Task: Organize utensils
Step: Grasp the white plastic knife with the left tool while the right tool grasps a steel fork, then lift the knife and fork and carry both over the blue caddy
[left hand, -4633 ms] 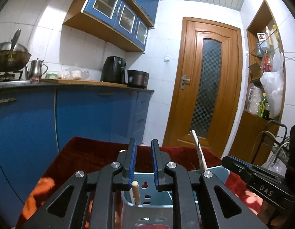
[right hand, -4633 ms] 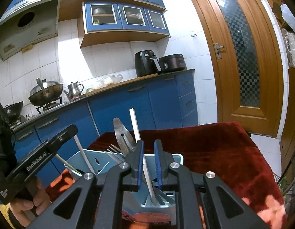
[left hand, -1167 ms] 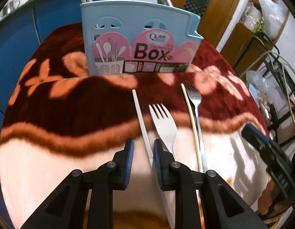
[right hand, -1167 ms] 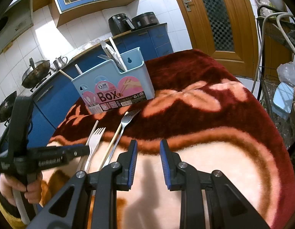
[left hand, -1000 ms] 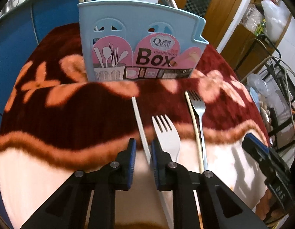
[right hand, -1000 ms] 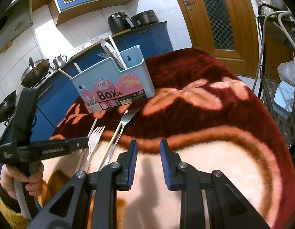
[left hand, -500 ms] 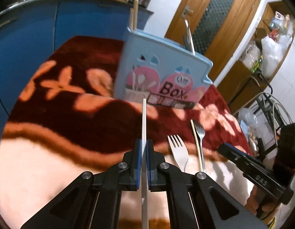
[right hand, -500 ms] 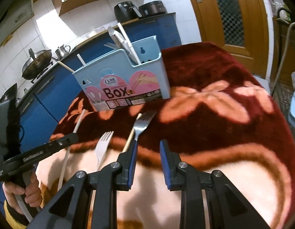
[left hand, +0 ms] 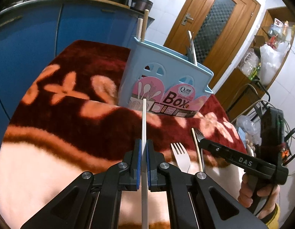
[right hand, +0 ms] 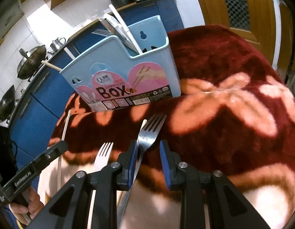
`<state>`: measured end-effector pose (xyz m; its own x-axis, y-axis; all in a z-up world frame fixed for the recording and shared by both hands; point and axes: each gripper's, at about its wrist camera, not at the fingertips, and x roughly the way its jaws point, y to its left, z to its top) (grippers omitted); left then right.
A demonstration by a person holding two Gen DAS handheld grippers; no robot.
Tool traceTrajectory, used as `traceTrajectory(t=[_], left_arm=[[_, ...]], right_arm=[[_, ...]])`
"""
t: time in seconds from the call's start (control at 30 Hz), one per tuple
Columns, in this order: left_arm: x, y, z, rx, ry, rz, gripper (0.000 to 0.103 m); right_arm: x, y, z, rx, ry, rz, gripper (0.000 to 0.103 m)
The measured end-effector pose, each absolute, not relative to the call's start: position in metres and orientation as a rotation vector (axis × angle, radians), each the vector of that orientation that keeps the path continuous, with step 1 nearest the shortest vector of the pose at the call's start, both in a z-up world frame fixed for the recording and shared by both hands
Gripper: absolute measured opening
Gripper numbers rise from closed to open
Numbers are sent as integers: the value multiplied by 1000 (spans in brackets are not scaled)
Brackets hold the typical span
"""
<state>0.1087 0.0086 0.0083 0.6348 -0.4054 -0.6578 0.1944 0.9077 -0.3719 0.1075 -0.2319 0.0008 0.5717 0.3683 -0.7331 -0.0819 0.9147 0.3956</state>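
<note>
- Left gripper (left hand: pixel 144 159): fingers were apart a second ago with the thin white plastic chopstick (left hand: pixel 144 126) lying between them; now clenched on it. Grasp done. Stick runs straight up frame centre, tip overlapping the label of the light-blue plastic utensil box (left hand: pixel 166 76), which sat higher in frame before, so the view has shifted.
- Box stands upright on the dark red floral blanket (left hand: pixel 75 103), upper centre. Wooden sticks in its left section, flat utensils in the right.
- Judgement: next is carry and drop into the chopstick section; long thin stick may pivot in the grip.
- White plastic fork (left hand: pixel 180 157) lies on the blanket, lower centre-right, untouched.
- Beige chopstick (right hand: pixel 141 128) and steel fork (right hand: pixel 150 133) lie just beside each other, centre.
- Right gripper (right hand: pixel 148 159): fingers parted, unchanged in gap. It has come in over the steel fork's neck, which now sits between them, against the left finger. Nothing gripped yet.
- Judgement: closing now risks catching the beige chopstick too.
</note>
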Motion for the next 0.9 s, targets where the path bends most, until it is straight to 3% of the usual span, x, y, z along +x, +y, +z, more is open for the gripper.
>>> traceTrajectory(t=[0.2,0.37,0.53,0.9], left_arm=[[111,11,8,-301,821,-347,4],[105,8,17,-285,764,-387,4],[104,6,23,-298,738,-419,4],[101,-1,31,-319,698,-481,4]], right_arm=[[124,-239,-4,406,954,312,27],[130,-245,-8,486,962,363,10],[129,-252,-10,567,965,405,6],[91,-254,38,512,718,420,4]])
